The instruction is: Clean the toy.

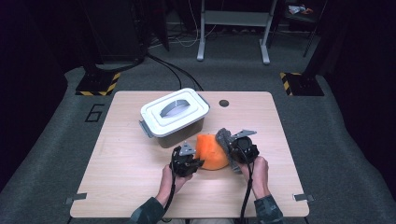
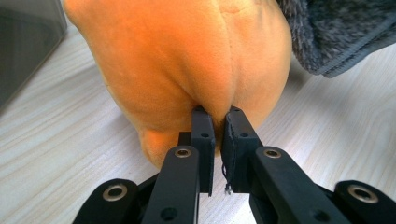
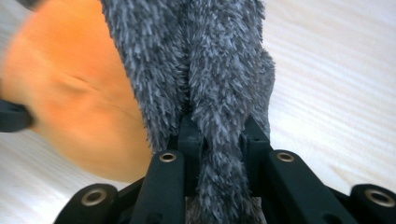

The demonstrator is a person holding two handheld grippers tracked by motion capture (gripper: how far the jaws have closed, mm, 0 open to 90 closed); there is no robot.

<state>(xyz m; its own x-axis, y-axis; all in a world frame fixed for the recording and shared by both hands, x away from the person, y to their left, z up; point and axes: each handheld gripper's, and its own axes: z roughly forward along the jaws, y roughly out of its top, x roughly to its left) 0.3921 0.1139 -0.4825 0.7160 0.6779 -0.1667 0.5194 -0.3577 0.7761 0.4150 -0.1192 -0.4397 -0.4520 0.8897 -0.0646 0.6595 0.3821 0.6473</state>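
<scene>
Left tool [image 2: 217, 116] pinches orange cloth [image 2: 187, 60]; right tool [image 3: 219, 128] clamps grey fuzzy cloth [image 3: 210, 70] alongside.

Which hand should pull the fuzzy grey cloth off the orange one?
Right, probably: the right gripper already pinches the grey cloth, while the left gripper is clamped on the orange cloth.

A dark "6" on the grey floor [image 1: 46, 126], left of the table [image 1: 116, 186].

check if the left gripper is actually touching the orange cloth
Touching. In the left gripper view the left gripper has both jaws closed on a pinched fold of the orange cloth, with no gap between pads and fabric.
</scene>
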